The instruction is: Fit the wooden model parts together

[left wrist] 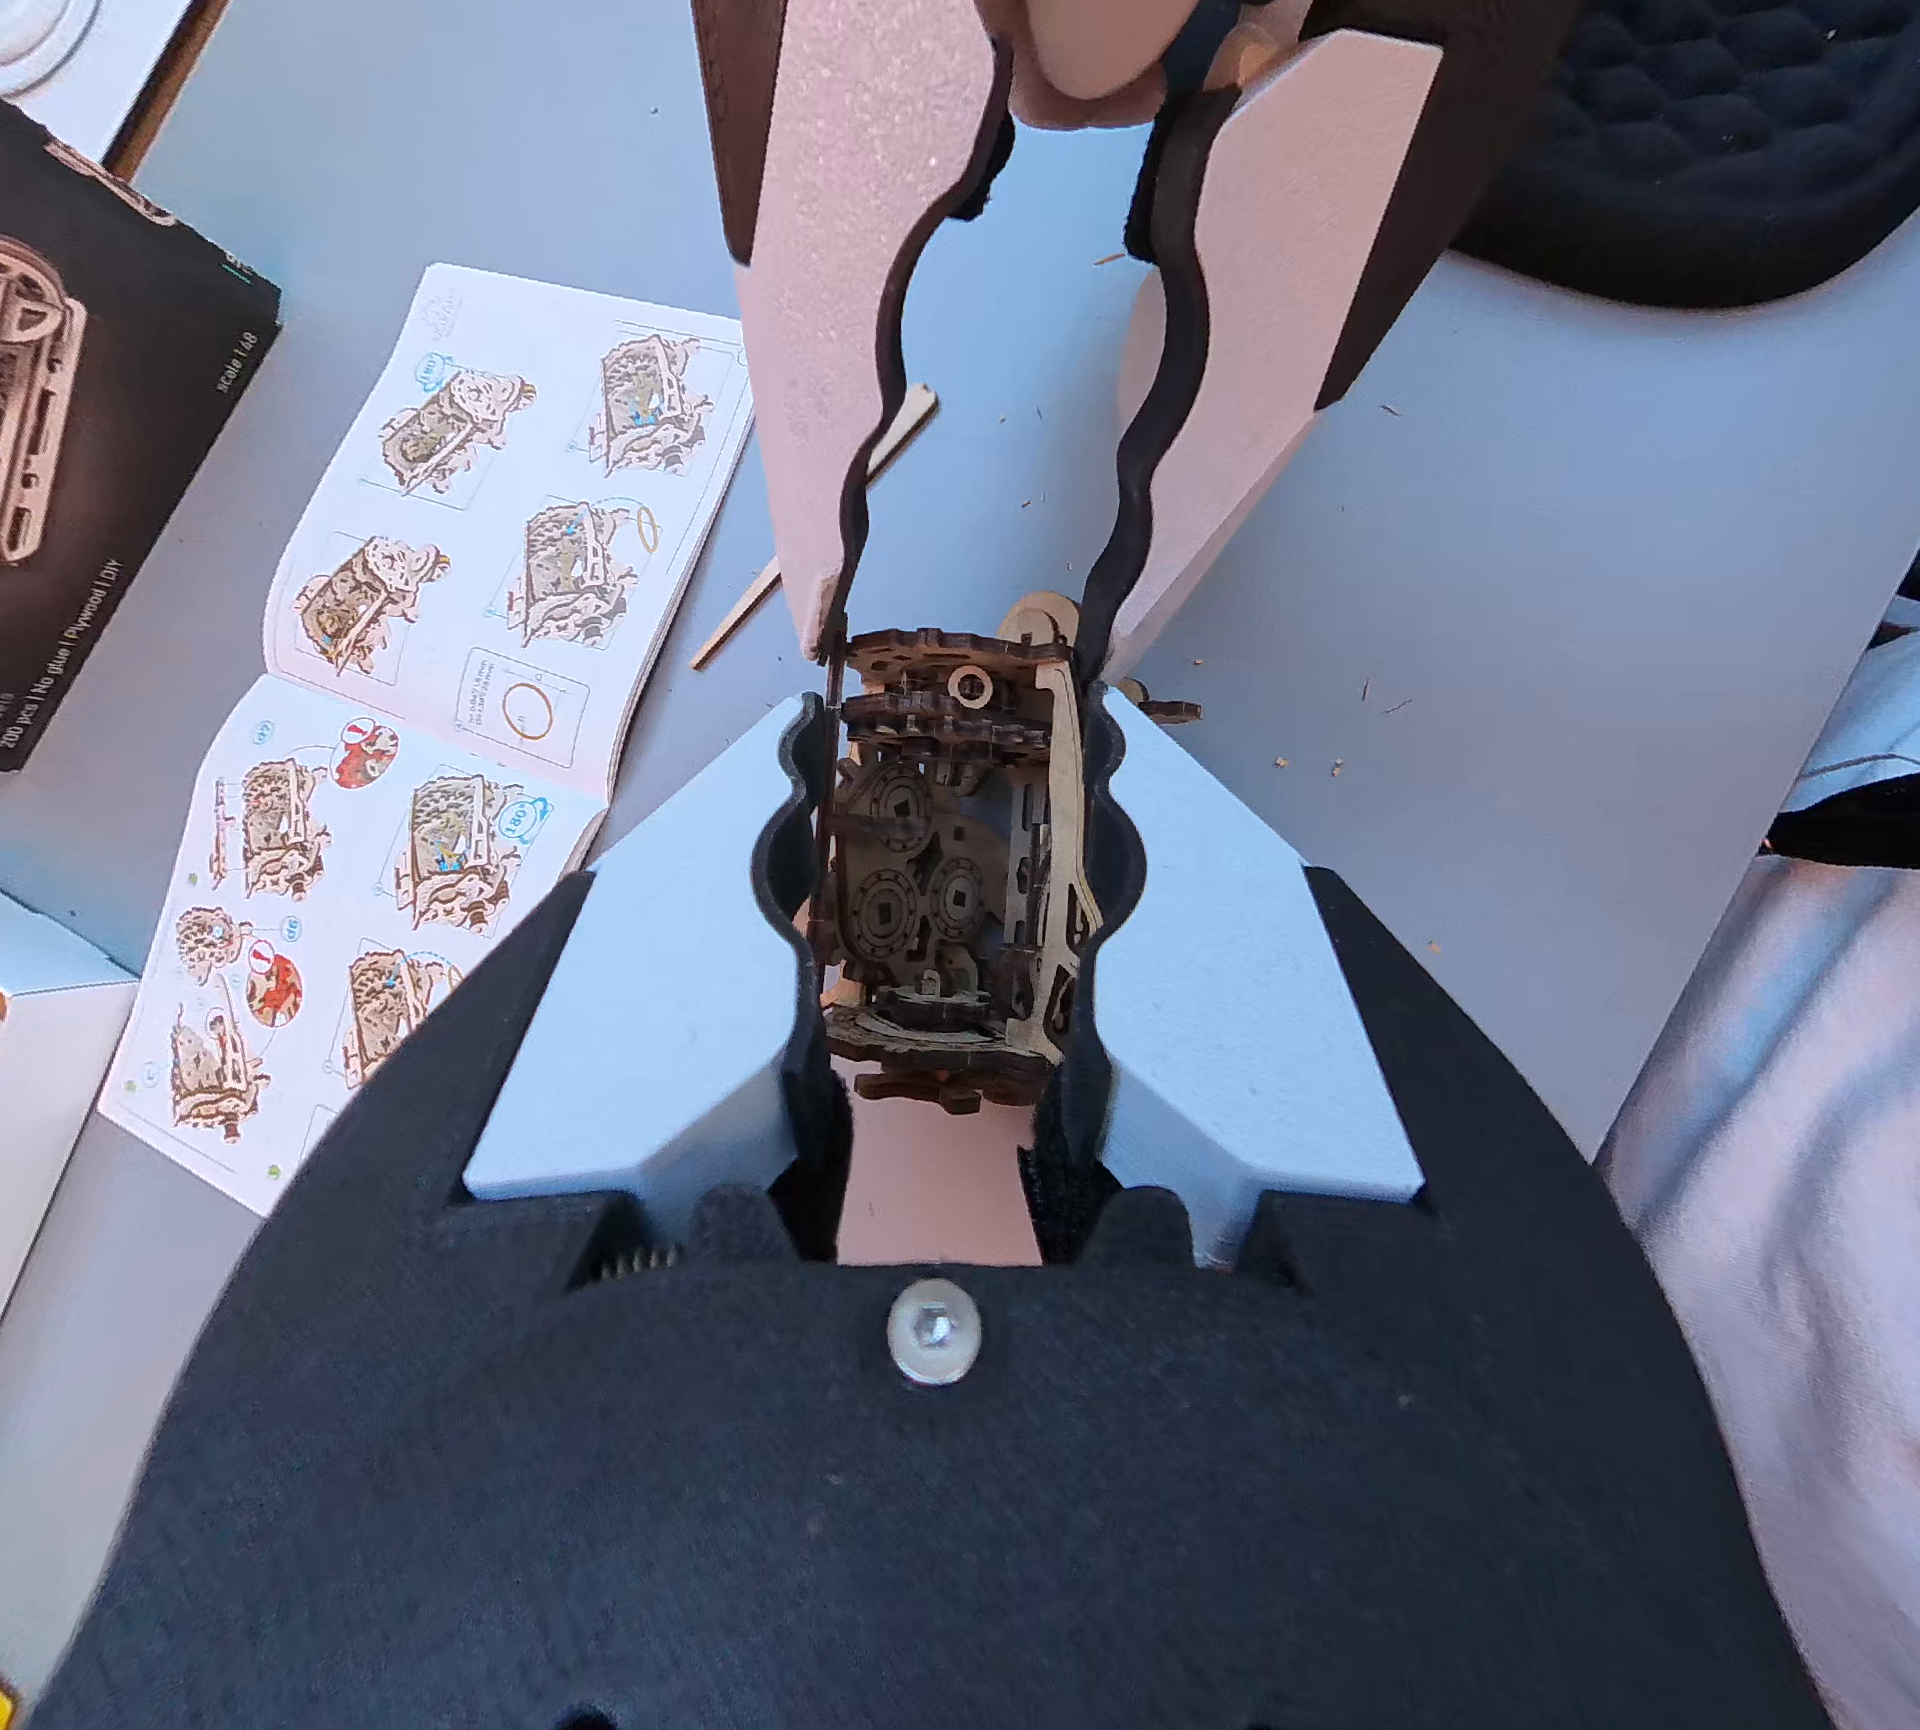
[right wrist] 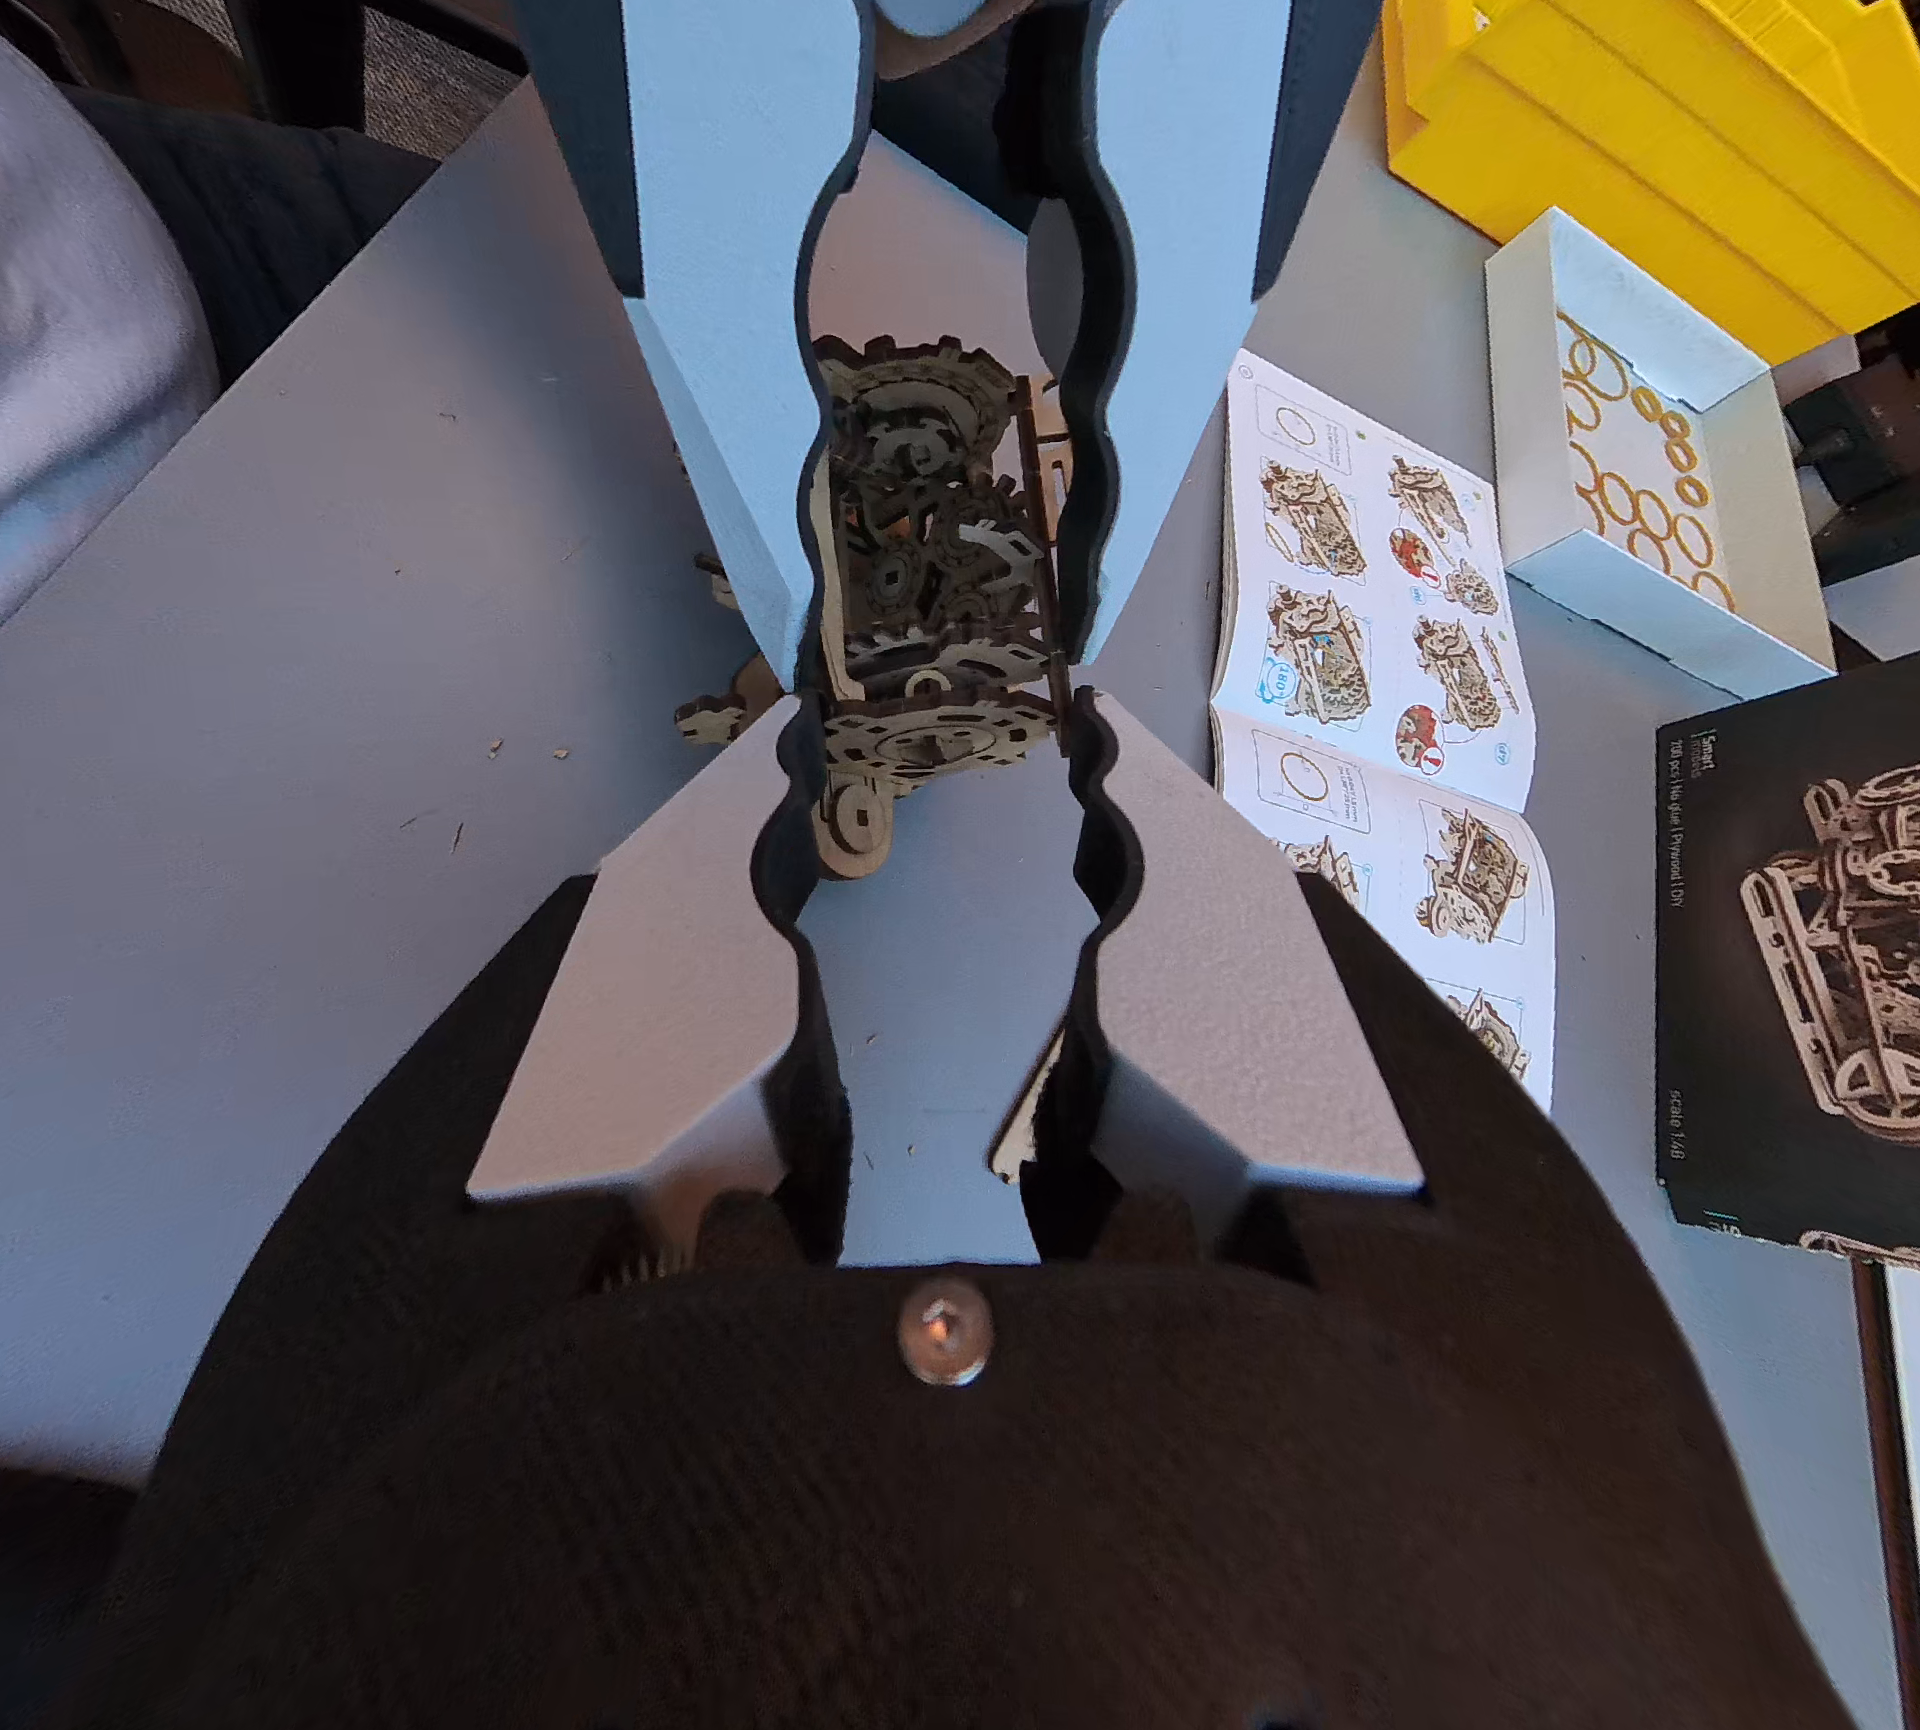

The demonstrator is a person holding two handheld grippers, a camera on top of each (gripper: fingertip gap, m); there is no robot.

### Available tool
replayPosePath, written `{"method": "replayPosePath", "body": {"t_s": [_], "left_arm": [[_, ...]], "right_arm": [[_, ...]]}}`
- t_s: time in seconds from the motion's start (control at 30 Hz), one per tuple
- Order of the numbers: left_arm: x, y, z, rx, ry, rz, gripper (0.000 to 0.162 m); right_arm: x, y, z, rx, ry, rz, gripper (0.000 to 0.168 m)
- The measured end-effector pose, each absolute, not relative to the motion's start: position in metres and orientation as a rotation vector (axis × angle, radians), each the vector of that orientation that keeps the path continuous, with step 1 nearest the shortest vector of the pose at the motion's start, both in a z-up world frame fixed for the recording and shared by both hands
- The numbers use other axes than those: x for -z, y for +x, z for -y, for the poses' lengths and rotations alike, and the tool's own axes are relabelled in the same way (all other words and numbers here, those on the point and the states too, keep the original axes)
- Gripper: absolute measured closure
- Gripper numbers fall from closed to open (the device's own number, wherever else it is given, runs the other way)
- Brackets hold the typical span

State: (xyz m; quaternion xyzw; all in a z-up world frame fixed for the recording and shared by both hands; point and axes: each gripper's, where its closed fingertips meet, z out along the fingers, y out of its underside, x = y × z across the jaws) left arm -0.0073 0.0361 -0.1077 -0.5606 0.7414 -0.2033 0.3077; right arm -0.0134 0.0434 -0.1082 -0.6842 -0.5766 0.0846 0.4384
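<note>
A wooden gear model [left wrist: 935,880] of dark and pale plywood is held above the grey table [left wrist: 1507,693] between both grippers. My left gripper [left wrist: 951,709], with light blue fingers, is shut on the model's two long sides. My right gripper [right wrist: 935,714] meets it tip to tip and is shut on the model's [right wrist: 914,558] near end. A thin side panel [right wrist: 1060,693] stands against its right fingertip. In the left wrist view the right gripper [left wrist: 956,636] comes in from above. In the right wrist view the left gripper [right wrist: 940,657] comes in from above.
An open instruction booklet [left wrist: 416,693] and a black kit box [left wrist: 83,433] lie on the table. A white box of rubber rings [right wrist: 1642,485] and yellow bins [right wrist: 1662,18] stand beyond the booklet [right wrist: 1371,693]. Loose wooden pieces [right wrist: 717,714] and a thin strip [left wrist: 810,537] lie under the grippers. The tips of both grippers are at nearly the same place.
</note>
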Motion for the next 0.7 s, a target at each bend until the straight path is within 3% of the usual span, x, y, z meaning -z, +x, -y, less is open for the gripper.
{"method": "replayPosePath", "body": {"t_s": [0.7], "left_arm": [[0.1074, -0.0081, -0.0340, 0.561, -1.469, -1.939, 0.115]], "right_arm": [[0.1077, -0.0139, -0.0414, -0.153, -1.663, 1.479, 0.124]]}}
